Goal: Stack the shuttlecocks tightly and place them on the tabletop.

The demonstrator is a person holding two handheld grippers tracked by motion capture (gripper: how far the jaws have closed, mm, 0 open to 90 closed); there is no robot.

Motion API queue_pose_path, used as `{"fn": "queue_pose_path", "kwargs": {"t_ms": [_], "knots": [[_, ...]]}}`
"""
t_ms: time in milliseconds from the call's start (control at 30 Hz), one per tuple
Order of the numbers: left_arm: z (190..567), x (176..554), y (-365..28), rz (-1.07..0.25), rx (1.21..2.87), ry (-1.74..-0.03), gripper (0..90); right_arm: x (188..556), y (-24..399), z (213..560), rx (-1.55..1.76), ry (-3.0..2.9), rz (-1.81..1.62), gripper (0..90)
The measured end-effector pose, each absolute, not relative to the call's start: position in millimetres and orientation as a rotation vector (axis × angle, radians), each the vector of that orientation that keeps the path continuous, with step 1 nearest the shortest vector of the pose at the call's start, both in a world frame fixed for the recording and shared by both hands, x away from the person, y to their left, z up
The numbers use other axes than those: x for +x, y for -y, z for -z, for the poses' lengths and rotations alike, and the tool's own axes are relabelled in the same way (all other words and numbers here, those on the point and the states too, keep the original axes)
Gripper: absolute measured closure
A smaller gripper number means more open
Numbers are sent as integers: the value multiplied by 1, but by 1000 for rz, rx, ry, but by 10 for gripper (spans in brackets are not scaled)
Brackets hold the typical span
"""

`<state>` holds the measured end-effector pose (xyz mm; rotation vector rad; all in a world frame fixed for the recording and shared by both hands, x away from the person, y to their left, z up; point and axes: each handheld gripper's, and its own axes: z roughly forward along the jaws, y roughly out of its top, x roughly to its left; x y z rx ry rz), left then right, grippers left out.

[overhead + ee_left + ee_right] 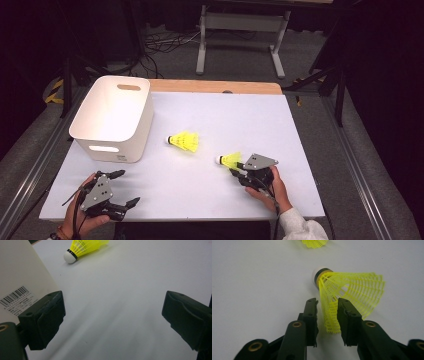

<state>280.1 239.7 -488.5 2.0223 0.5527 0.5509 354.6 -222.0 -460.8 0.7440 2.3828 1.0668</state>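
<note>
The right gripper (327, 305) pinches the skirt rim of a yellow plastic mesh shuttlecock (352, 290) between its fingers on the white desk (240, 120); the left gripper (113, 317) rests wide open.

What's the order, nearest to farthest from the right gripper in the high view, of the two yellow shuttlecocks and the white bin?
1. The shuttlecock at the gripper: its skirt edge lies between the right gripper fingers, right of centre.
2. The second shuttlecock: mid-table, lying on its side.
3. The white bin: far left of the table.
</note>
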Motion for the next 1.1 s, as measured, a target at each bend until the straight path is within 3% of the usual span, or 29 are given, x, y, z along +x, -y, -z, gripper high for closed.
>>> {"fn": "queue_pose_path", "kwargs": {"t_ms": [367, 1100], "knots": [[488, 279, -239, -557, 2022, -547, 58, 354, 217, 459, 710, -2379, -1056, 888], [487, 279, -239, -560, 2024, -542, 60, 350, 220, 449, 675, -2337, -1085, 898]]}}
